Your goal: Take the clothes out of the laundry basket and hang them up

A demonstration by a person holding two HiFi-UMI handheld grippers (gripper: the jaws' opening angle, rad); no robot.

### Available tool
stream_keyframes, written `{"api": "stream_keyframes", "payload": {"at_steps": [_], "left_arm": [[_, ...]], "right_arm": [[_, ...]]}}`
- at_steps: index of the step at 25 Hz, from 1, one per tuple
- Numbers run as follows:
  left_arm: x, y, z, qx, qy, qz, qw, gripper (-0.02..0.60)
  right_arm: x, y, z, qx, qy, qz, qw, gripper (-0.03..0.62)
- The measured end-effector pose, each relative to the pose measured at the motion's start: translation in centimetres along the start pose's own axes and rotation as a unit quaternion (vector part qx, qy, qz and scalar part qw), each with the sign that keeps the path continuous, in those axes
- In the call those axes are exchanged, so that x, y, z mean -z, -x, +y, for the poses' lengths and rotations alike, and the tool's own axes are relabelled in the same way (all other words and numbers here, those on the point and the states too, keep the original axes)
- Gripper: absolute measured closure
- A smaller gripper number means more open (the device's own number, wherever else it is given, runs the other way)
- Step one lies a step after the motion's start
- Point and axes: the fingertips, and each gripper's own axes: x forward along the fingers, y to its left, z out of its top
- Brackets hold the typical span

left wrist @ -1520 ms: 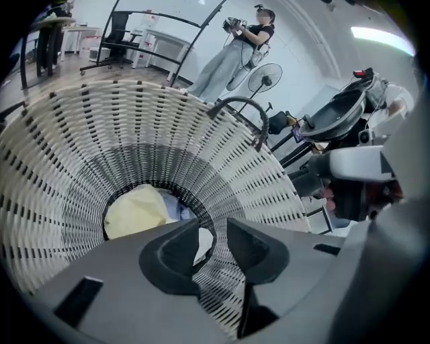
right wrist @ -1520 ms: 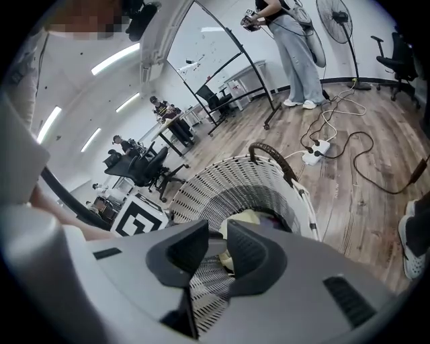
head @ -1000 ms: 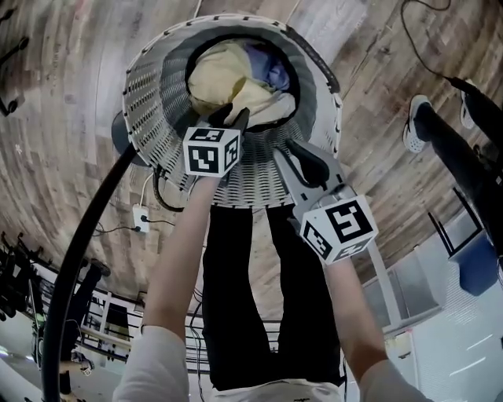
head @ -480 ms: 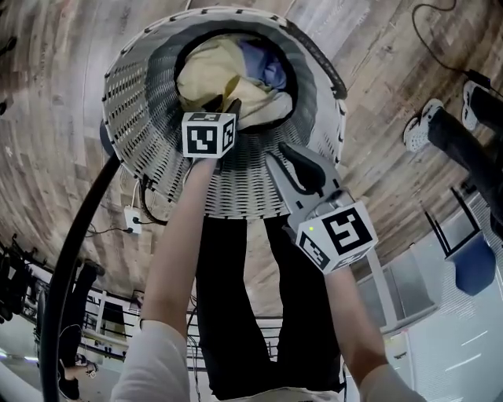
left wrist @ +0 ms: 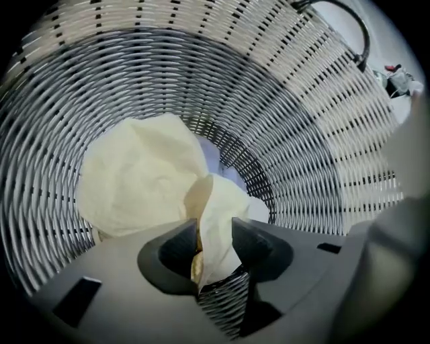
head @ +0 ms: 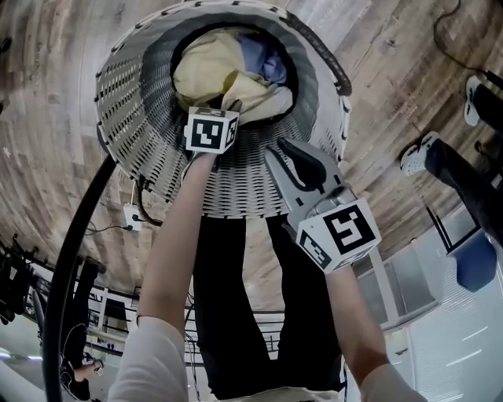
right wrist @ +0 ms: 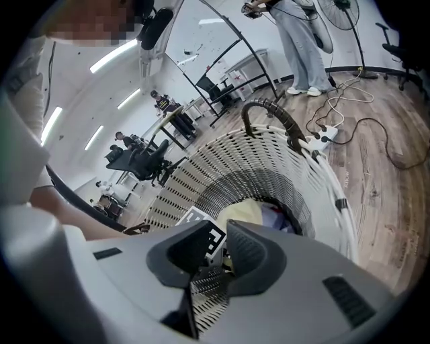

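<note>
- A wooden plank floor [head: 63, 118] ran under the whole scene.
- A white power strip [head: 130, 218] lay on the boards with dark cables plugged in.
- A bystander's dark-trousered leg [head: 464, 180] and white shoe [head: 416, 153] showed at the right.
- A standing fan [right wrist: 339, 10] and black office chairs [right wrist: 138, 161] stood farther off.

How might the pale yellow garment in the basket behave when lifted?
The pale yellow garment lies crumpled in soft folds, so probably floppy and light. Bunched against other clothes in the basket, it may drag them along.
</note>
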Motion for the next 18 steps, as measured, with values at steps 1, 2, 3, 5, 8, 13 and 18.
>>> {"api": "stream_keyframes", "payload": {"at_steps": [1,2,3,5,8,13,18], "left_arm": [[-0.1,0.0,0.0,0.0,-0.004,0.001,1.0,0.413],[-0.1,0.1,0.0,-0.001,-0.008,0.002,1.0,0.421],[0.0,0.1,0.0,-0.001,-0.011,0.004,0.9999,0.442],[0.2,0.1,0.0,-0.002,-0.011,0.009,0.9999,0.468],[0.3,0.2,0.1,-0.004,-0.003,0.009,0.9999,0.505],[0.1,0.7,0.0,-0.001,0.001,0.009,1.0,0.546],[-0.3,2.0,-1.5,0.008,-0.014,0.012,0.9998,0.551]], "right_arm": [[-0.1,-0.1,0.1,0.0,0.0,0.0,1.0,0.508],[-0.1,-0.1,0.1,0.0,-0.001,0.0,1.0,0.508],[-0.1,-0.1,0.2,0.0,-0.002,0.0,1.0,0.508],[0.1,-0.1,0.4,-0.001,-0.003,0.0,1.0,0.509],[0.1,0.0,0.6,-0.002,-0.005,-0.001,1.0,0.51],[-0.5,0.3,0.6,0.001,-0.01,-0.006,1.0,0.511],[-1.2,1.3,0.9,0.004,-0.011,-0.01,1.0,0.513]]}}
